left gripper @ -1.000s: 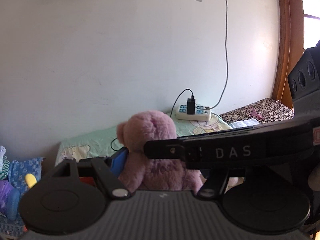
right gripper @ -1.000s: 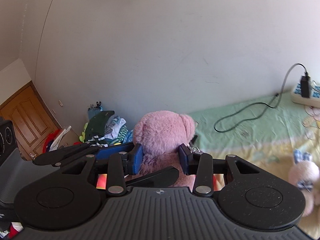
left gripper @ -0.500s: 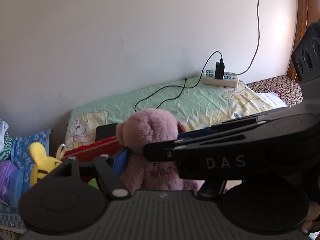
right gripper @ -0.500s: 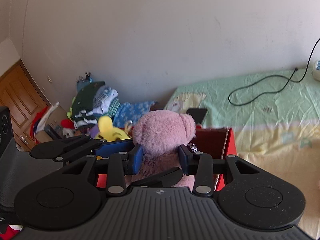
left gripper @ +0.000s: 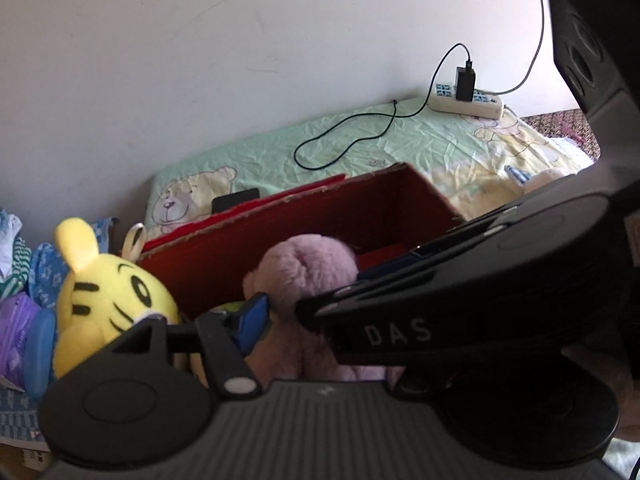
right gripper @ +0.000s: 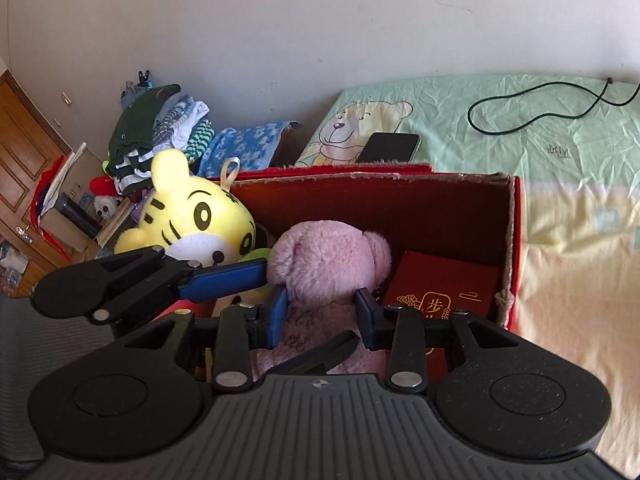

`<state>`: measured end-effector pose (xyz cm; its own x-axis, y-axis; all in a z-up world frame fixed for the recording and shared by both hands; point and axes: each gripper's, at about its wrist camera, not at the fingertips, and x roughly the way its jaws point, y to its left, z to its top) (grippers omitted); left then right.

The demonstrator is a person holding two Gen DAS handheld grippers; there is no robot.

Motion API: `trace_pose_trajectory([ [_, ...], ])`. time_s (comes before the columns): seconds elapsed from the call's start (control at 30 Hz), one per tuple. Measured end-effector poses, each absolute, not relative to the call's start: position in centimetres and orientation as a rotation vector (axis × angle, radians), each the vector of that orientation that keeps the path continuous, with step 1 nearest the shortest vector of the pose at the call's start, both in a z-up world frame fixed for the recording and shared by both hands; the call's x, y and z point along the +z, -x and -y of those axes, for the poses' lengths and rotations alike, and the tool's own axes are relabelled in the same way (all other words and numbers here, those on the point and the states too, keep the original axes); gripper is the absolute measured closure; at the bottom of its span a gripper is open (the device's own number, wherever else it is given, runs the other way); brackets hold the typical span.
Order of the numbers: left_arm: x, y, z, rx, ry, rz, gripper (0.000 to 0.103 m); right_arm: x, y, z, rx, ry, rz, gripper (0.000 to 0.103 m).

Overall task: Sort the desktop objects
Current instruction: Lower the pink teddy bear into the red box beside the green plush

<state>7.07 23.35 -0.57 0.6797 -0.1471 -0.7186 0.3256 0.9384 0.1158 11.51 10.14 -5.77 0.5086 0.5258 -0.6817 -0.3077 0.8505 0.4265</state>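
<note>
Both grippers hold a pink plush bear (right gripper: pixel 328 264), which also shows in the left wrist view (left gripper: pixel 308 276). My right gripper (right gripper: pixel 322 314) is shut on its body, a blue pad on each side. My left gripper (left gripper: pixel 304 320) grips it from the left; its right finger is hidden behind the right gripper's body. The bear hangs over the open red box (right gripper: pixel 514 216), beside a yellow tiger plush (right gripper: pixel 196 220) in the box's left end. A red booklet (right gripper: pixel 440 292) lies inside the box at right.
A black phone (right gripper: pixel 388 147) lies on the bear-print sheet (right gripper: pixel 560 128) behind the box. A black cable (right gripper: pixel 540 108) runs to a power strip (left gripper: pixel 466 102) by the wall. Folded clothes (right gripper: pixel 160 136) pile up at left.
Both grippers have carried the bear down and left, from high in front of the wall to just over the red box. The tiger plush and booklet have come into view.
</note>
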Motion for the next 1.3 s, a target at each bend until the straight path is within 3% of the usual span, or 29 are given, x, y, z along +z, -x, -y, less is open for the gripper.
trace_pose_trajectory([
  [0.2,-1.6,-7.3,-24.3,-0.249,-0.242,-0.807,0.033,-6.9,-12.7,-9.6,0.505,-0.379,-0.956,0.062],
  [0.3,-1.6,-7.2,-23.9,-0.251,-0.258,-0.806,0.033,-6.6,-12.5,-10.1,0.51,-0.332,-0.954,0.057],
  [0.57,-2.6,-6.3,-22.3,-0.221,-0.374,-0.788,0.029,-4.7,-11.7,-9.2,0.513,-0.269,-0.911,0.058],
  [0.63,-2.8,-6.0,-21.8,-0.209,-0.409,-0.782,0.029,-4.1,-11.4,-9.1,0.514,-0.237,-0.896,0.061],
  [0.73,-3.0,-5.8,-21.5,-0.209,-0.422,-0.781,0.029,-4.0,-11.3,-9.5,0.488,-0.156,-0.912,0.085],
  [0.77,-3.0,-5.8,-21.5,-0.209,-0.424,-0.782,0.029,-4.1,-11.3,-9.7,0.484,-0.131,-0.922,0.088],
  [1.3,-2.7,-4.8,-22.8,-0.207,-0.384,-0.786,0.027,-6.0,-11.9,-11.2,0.56,-0.216,-1.003,0.092],
])
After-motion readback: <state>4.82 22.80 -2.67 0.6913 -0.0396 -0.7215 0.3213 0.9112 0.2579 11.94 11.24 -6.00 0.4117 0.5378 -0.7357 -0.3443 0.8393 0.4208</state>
